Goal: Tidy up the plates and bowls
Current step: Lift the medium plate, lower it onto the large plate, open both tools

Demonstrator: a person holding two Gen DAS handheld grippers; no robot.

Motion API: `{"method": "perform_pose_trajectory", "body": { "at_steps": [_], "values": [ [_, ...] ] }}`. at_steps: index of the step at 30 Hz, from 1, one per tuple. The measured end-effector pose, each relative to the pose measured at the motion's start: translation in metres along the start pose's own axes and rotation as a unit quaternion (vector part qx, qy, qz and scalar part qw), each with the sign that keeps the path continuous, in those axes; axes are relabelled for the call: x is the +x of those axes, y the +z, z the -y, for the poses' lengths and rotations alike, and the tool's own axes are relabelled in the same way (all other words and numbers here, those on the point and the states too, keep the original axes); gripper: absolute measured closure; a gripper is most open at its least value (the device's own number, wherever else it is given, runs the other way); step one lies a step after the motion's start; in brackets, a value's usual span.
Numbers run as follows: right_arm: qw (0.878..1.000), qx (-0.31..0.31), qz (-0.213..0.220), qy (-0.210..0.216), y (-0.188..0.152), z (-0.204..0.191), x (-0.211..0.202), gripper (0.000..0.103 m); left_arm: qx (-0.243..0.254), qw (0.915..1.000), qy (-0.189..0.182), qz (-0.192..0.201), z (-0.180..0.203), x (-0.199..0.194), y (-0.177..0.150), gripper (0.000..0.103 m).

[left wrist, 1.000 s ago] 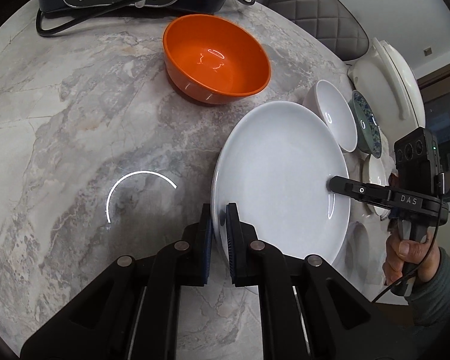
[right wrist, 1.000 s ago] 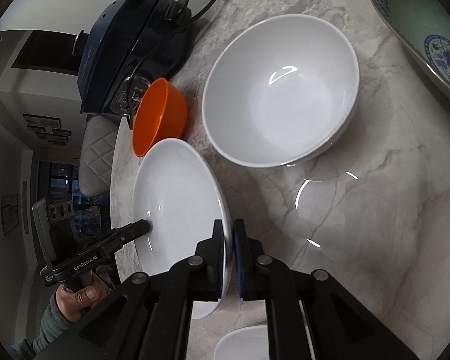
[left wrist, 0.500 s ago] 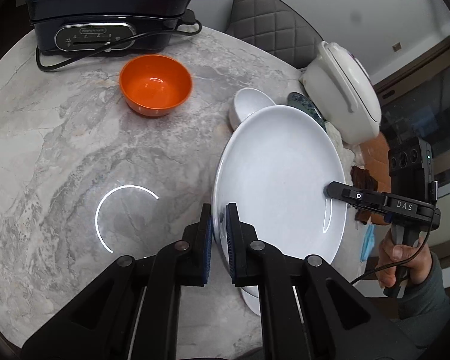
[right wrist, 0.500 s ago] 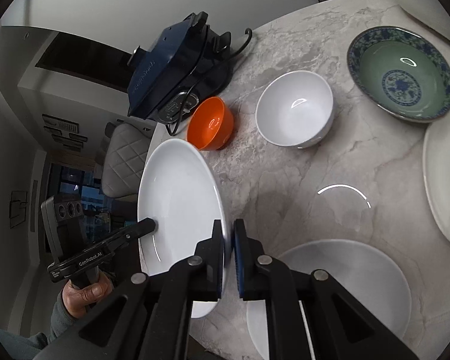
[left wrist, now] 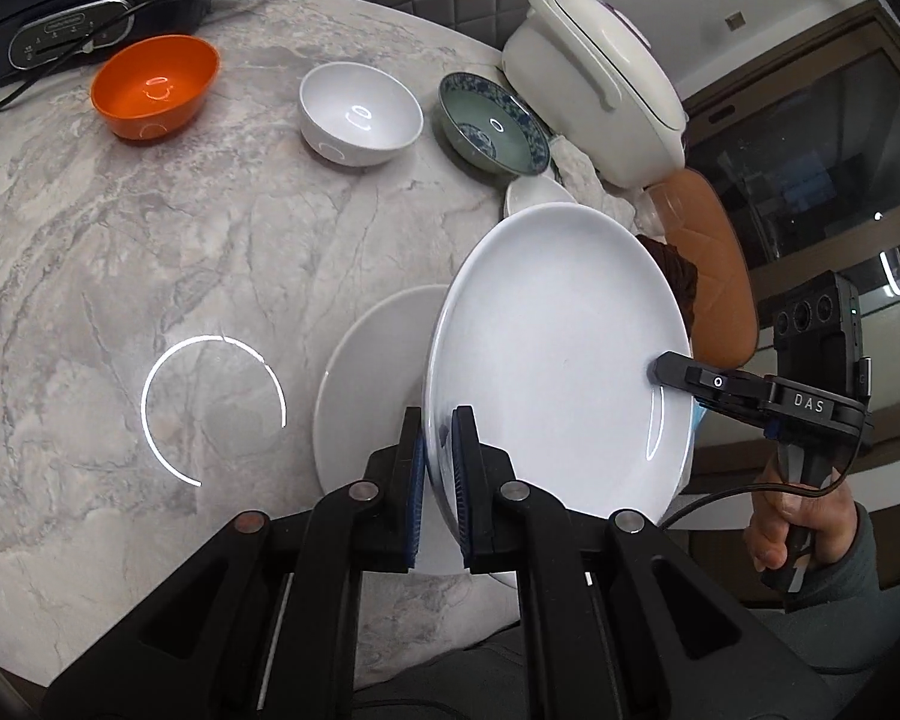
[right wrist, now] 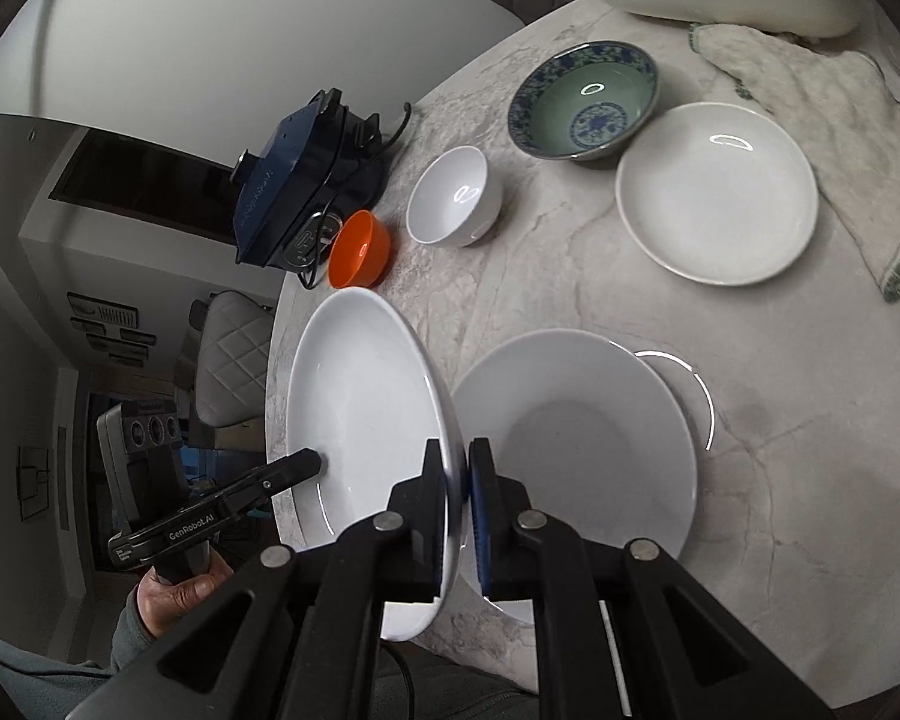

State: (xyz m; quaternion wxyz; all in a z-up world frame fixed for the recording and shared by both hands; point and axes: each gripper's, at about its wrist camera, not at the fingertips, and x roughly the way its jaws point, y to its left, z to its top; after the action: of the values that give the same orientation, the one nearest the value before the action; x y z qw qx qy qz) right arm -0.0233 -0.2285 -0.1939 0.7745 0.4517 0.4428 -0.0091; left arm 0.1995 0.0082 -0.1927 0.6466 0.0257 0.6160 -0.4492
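Both grippers hold one large white plate [left wrist: 558, 360] by opposite rims, lifted and tilted above the marble table [left wrist: 150, 240]. My left gripper [left wrist: 437, 468] is shut on its near rim. My right gripper [right wrist: 455, 480] is shut on the other rim of the same plate [right wrist: 360, 396]. A second white plate [right wrist: 582, 450] lies on the table just beside and below the held one; it also shows in the left wrist view [left wrist: 372, 372]. An orange bowl [left wrist: 153, 84], a white bowl [left wrist: 360, 111] and a blue-patterned green bowl [left wrist: 492, 123] stand at the far side. A smaller white plate [right wrist: 717, 192] lies by the patterned bowl.
A dark blue electric grill [left wrist: 78, 6] with its cord stands at the far left. A white cooker [left wrist: 594, 84] sits at the far right on a cloth [right wrist: 810, 90]. A brown chair [left wrist: 708, 276] stands beyond the table edge.
Both grippers have lifted the plate higher and carried it toward the near right side of the table, over the edge of the second white plate. Both stay shut on it.
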Motion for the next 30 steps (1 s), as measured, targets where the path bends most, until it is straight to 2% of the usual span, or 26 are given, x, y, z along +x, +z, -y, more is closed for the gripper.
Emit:
{"method": "perform_pose_trajectory", "body": {
  "at_steps": [5, 12, 24, 30],
  "values": [
    [1.000, 0.019, -0.003, -0.005, -0.016, 0.031, -0.006, 0.091, 0.000, 0.9998, 0.008, -0.021, 0.005, 0.033, -0.014, 0.096],
    [0.999, 0.028, -0.028, -0.022, -0.026, 0.066, 0.026, 0.092, 0.006, 0.9984, 0.044, -0.034, -0.015, 0.078, -0.018, 0.096],
    [0.997, 0.015, -0.060, -0.053, -0.026, 0.096, 0.068, 0.092, 0.001, 0.9953, 0.074, -0.063, -0.044, 0.133, -0.023, 0.095],
    [0.996, 0.005, -0.058, -0.063, -0.028, 0.100, 0.071, 0.092, 0.003, 0.9953, 0.075, -0.061, -0.044, 0.141, -0.019, 0.095]
  ]
}}
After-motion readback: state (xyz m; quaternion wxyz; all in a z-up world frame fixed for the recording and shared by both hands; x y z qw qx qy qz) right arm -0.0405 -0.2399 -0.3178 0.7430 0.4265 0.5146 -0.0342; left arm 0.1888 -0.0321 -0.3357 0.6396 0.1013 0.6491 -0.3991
